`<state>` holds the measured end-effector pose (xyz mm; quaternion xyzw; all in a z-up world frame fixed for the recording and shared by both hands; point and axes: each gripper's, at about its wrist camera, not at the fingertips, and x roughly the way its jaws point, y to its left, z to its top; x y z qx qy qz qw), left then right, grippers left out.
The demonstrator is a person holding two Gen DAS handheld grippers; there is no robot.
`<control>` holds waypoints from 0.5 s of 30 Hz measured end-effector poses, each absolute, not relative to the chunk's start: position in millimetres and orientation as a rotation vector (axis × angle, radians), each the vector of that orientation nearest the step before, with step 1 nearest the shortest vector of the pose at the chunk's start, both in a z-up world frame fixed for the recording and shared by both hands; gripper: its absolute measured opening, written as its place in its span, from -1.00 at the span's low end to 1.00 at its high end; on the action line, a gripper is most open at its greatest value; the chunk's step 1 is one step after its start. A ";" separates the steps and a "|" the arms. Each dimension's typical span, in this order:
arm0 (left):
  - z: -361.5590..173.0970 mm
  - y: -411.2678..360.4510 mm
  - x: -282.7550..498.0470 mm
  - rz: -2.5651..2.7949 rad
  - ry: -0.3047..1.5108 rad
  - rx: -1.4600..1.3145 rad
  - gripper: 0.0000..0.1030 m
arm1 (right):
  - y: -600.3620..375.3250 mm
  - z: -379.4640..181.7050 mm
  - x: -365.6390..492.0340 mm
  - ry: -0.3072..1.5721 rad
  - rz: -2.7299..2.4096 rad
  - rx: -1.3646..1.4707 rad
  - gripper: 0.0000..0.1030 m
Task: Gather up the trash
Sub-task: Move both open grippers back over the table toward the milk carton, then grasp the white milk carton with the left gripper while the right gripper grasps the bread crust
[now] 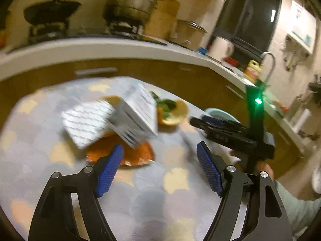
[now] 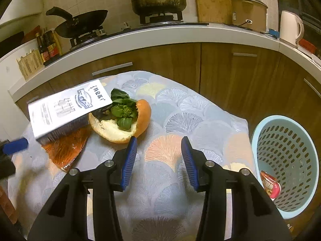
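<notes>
table [image 2: 200, 108] under a fan-print cloth; blue basket [image 2: 284, 138] at its right edge holds a red packet [image 2: 269, 184]; white carton [image 2: 66, 108] lies on an orange wrapper [image 2: 64, 150], touching a bun [image 2: 120, 128] with greens [image 2: 122, 110]; left gripper [image 1: 160, 150] gapes wide, empty; right gripper [image 2: 159, 142] part open, empty

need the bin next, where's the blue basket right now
In the right wrist view the blue basket sits at the far right, past the table's edge, with a red wrapper inside.
</notes>
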<state>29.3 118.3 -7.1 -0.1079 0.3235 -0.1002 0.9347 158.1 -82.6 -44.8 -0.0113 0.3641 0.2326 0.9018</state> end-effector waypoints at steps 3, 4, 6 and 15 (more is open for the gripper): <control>-0.3 123.9 38.5 -0.116 0.649 -0.163 0.57 | -82.9 -45.2 159.3 0.757 0.484 -0.018 -0.18; 0.4 125.1 43.9 -0.107 0.655 -0.156 0.57 | -82.9 -45.0 159.8 0.757 0.483 -0.018 -0.18; 1.8 129.1 56.5 -0.105 0.662 -0.174 0.57 | -83.0 -45.0 159.8 0.757 0.485 -0.018 -0.18; -17.6 129.3 93.4 -0.079 0.741 -0.250 0.22 | -83.4 -45.5 159.6 0.755 0.500 -0.012 -0.18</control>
